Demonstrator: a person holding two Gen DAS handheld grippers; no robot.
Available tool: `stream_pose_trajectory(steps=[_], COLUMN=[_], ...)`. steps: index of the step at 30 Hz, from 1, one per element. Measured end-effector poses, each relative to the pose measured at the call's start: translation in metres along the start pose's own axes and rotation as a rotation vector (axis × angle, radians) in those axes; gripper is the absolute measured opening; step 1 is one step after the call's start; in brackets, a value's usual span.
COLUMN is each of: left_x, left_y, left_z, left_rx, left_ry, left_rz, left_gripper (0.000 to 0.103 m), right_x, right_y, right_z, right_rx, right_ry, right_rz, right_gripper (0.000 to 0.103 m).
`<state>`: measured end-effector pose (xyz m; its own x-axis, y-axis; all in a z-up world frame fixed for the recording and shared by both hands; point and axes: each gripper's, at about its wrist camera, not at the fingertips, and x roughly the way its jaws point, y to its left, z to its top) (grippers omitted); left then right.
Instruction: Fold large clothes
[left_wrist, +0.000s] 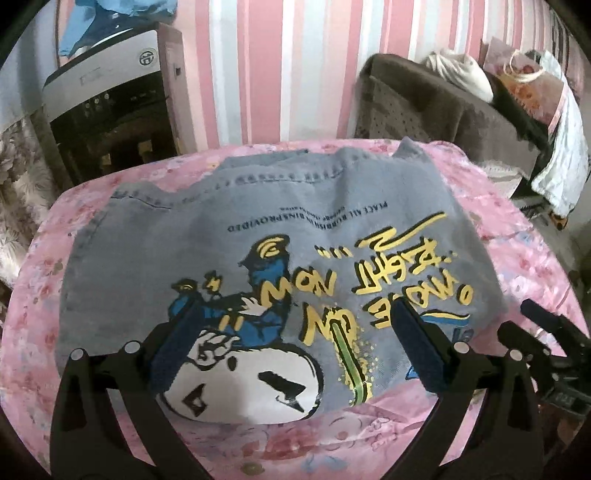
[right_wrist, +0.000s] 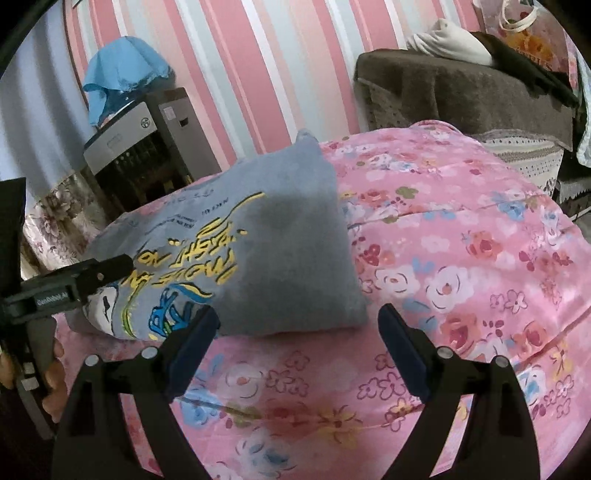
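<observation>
On the pink floral bed cover (right_wrist: 461, 229), a folded grey printed denim garment (left_wrist: 258, 229) is lying flat — both the left gripper (left_wrist: 295, 325) and right gripper (right_wrist: 299, 332) are hovering spread apart, gripping nothing.

both hand-held grippers tilt downward, left hand-held gripper (left_wrist: 295, 325) and right hand-held gripper (right_wrist: 299, 328) spread wide, empty.

hidden: sweatshirt (left_wrist: 258, 221) sleeves folded under | blurred: small print | cut off: water dispenser (left_wrist: 110, 103) top
</observation>
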<state>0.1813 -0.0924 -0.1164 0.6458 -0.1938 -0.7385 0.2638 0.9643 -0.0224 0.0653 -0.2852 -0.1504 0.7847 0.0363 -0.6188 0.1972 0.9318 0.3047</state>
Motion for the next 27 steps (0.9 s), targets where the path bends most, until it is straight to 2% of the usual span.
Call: stream_pose_trajectory(steps=[4,8,13,18,23,25,27], left_x=[0.003,0.003,0.006,0.014,0.013,0.011,0.013], left_y=[-0.006,-0.007,-0.008,-0.008,-0.004,0.001,0.006], left_z=[-0.002,-0.001,-0.001,-0.004,-0.006,-0.006,-0.006], left_rx=[0.02,0.019,0.028,0.028,0.034,0.026,0.001], left_ry=[-0.004,-0.014,-0.014,0.015,0.009,-0.007,0.012], left_rz=[0.011,0.016,0.022,0.013,0.018,0.022,0.002], left_gripper=[0.092,0.091,0.083,0.083,0.083,0.083,0.082], right_x=[0.0,0.002,-0.001,0.0,-0.001,0.002,0.002], right_y=[-0.004,-0.004,0.0,0.005,0.008,0.012,0.016], right_z=[0.0,0.0,-0.001,-0.001,0.001,0.004,0.006], right_rx=[0.025,0.033,0.02,0.012,0.007,-0.001,-0.007], right_ry=[-0.003,-0.006,-0.024,-0.022,-0.028,-0.021,-0.021], right_rz=[0.005,-0.002,-0.02,-0.029,-0.038,-0.041,-0.043], right_gripper=[0.089,0.089,0.089,0.089,0.089,0.089,0.089])
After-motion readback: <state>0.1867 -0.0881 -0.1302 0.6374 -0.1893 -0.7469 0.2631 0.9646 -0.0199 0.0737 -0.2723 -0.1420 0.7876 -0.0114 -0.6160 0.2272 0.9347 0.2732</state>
